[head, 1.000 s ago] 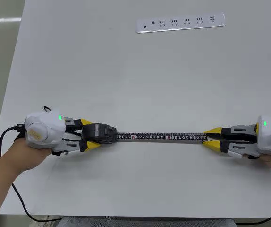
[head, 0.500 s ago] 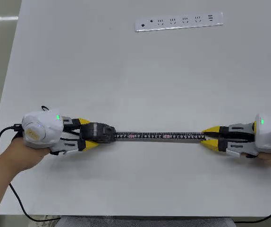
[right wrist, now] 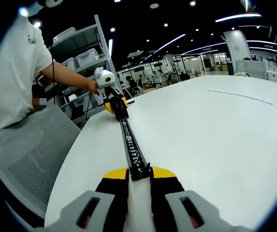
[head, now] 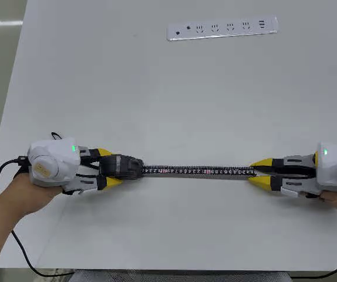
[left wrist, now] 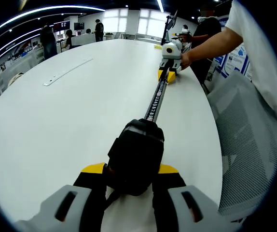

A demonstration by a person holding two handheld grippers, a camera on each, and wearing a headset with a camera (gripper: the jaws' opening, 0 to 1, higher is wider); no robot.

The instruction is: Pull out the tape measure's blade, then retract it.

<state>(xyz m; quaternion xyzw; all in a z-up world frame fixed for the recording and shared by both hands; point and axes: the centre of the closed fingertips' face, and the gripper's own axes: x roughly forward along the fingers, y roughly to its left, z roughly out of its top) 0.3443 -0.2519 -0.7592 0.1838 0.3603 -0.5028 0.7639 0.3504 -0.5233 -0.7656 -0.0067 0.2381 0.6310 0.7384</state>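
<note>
A black tape measure case [head: 122, 166] [left wrist: 136, 157] lies on the white table, and my left gripper [head: 113, 167] [left wrist: 131, 169] is shut on it. Its dark blade [head: 198, 171] [left wrist: 157, 99] [right wrist: 130, 142] stretches out flat over the table to the right. My right gripper [head: 256, 171] [right wrist: 139, 173] is shut on the blade's end. In the left gripper view the right gripper [left wrist: 168, 73] shows at the far end of the blade. In the right gripper view the left gripper [right wrist: 117, 107] holds the case at the far end.
A white power strip [head: 222, 27] [left wrist: 67, 72] [right wrist: 241, 96] lies at the far side of the table [head: 157, 94]. A black cable [head: 17, 235] trails from the left gripper over the near edge. A grey mesh chair [right wrist: 22, 154] [left wrist: 244, 130] stands at the near side.
The two grippers have held nearly still, with the blade length about the same. The camera has shifted slightly.
</note>
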